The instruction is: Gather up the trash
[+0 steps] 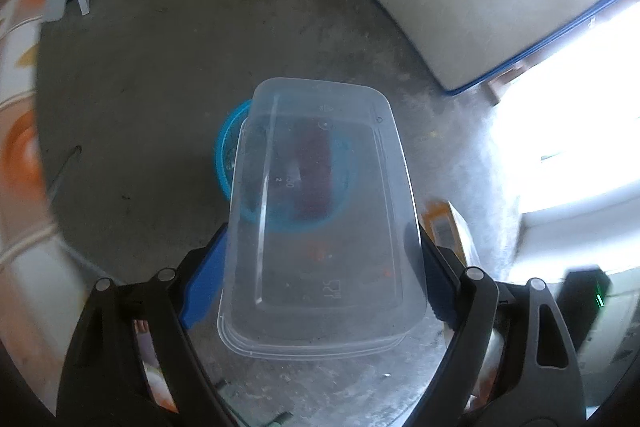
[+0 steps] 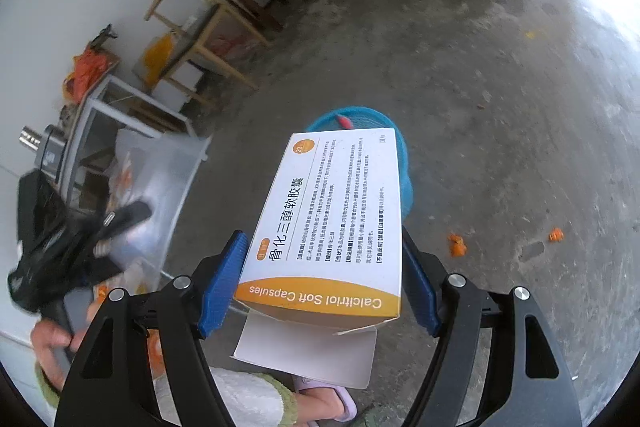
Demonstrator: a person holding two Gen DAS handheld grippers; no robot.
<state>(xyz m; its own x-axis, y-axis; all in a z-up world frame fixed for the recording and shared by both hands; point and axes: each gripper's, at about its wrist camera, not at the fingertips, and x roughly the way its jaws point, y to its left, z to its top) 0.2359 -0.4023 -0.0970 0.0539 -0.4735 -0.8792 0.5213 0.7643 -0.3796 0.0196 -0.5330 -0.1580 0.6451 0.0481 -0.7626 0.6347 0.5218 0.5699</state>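
while both grippers point down at a grey concrete floor [image 2: 500,99], each one pinches a single piece of trash. the left gripper [image 1: 320,275] has its two blue fingers [image 1: 204,287] pressed against the long sides of one clear plastic container [image 1: 320,219], held upside down with its flat base facing the camera. through the plastic shows one round blue basket [image 1: 230,155], standing on the floor directly beneath the container. the right gripper [image 2: 320,279] clamps one white-and-orange medicine box [image 2: 332,219] between its two blue fingers [image 2: 222,283], the printed face up and one end flap [image 2: 308,355] hanging open toward the camera. the same blue basket [image 2: 402,163] sits just past the far end of the box, with something red inside it. two small orange scraps [image 2: 457,245] lie on the floor to the right of the box, well apart from the basket. at the left edge of the right wrist view, the person's hand [image 2: 52,343] grips the other tool, blurred, with the clear container beside it. one slippered foot [image 2: 332,399] shows at the bottom.
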